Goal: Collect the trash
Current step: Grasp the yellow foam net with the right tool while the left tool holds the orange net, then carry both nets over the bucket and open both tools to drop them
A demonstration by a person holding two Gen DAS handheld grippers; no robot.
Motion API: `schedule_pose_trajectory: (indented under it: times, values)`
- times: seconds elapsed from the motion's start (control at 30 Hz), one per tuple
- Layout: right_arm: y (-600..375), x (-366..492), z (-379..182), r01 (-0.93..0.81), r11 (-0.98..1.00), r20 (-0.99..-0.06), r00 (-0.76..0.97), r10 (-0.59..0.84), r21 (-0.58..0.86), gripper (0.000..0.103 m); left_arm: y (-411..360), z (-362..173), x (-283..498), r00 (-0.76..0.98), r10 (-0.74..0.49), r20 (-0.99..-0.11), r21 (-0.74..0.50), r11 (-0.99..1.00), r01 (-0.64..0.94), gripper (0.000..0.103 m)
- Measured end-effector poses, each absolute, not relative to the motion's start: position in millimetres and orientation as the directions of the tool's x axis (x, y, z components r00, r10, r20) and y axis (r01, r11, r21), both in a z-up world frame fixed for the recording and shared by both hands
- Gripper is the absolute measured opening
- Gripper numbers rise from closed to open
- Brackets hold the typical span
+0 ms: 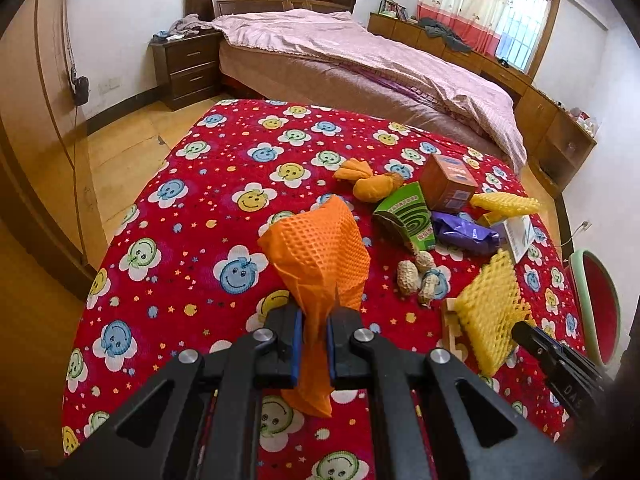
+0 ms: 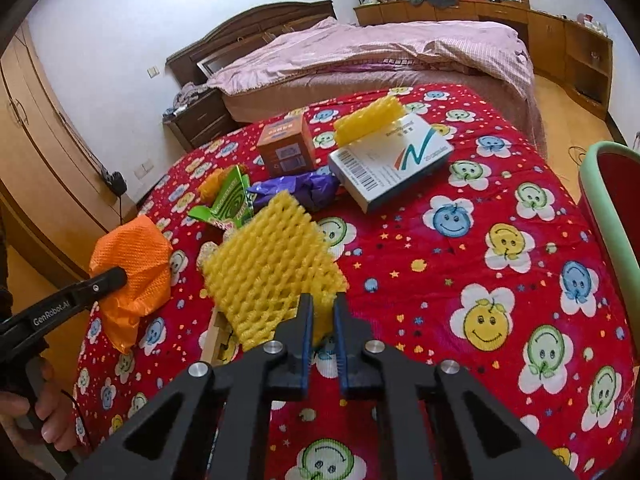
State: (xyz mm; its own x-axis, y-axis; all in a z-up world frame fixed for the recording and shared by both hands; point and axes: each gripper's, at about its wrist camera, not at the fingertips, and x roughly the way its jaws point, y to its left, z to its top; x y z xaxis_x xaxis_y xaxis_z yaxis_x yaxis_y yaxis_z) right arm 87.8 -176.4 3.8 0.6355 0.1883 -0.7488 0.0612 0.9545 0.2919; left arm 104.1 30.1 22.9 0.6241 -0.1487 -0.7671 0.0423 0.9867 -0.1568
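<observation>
A: How will that orange foam net (image 1: 320, 248) handle?

B: I'd judge it feather-light, soft and springy. It crushes flat wherever it is pinched, so the bunched neck is the place to hold it. The left gripper (image 1: 314, 338) has its fingers closed on just that part, with the wide mesh end flaring ahead of the tips and a tail hanging back beneath them, all lifted clear of the red smiley-flower cloth (image 1: 192, 184).

A: And the other side?

B: The right gripper (image 2: 322, 320) is pinched onto a corner of a yellow foam net (image 2: 272, 256), an open lattice sheet standing up ahead and to the left of its fingers. Same feel, I'd guess: no weight, likely to flop or slip from a thin bite.

A: What lies farther out?

B: Ahead of the left tool, to its right: peanut shells (image 1: 418, 276), a green box (image 1: 410, 216), a crumpled purple wrapper (image 1: 464, 232), a brown carton (image 1: 448, 180) and another yellow net (image 1: 506, 202). Beyond the right tool sits a white medicine box (image 2: 392, 160). At its far right edge stands a red bin with a pale green rim (image 2: 612, 216), probably where it all goes.
</observation>
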Motion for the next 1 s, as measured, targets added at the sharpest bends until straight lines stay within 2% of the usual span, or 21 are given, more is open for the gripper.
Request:
schedule_pose_trajectory:
  times: [0.43,1.0]
  values:
    - [-207.5,45.6,43.5,0.094,0.938,-0.663,0.731,0.161,0.332,0.011,1.7,50.6,93.5,0.648,-0.211,-0.732,-0.170,0.977,0.126,0.008]
    - [-275.3,-16.8,89.1,0.227,0.912,-0.551,0.834,-0.001,0.342,0.011,-84.8,96.5,84.0,0.608,-0.395,-0.688,-0.201,0.910,0.364,0.008]
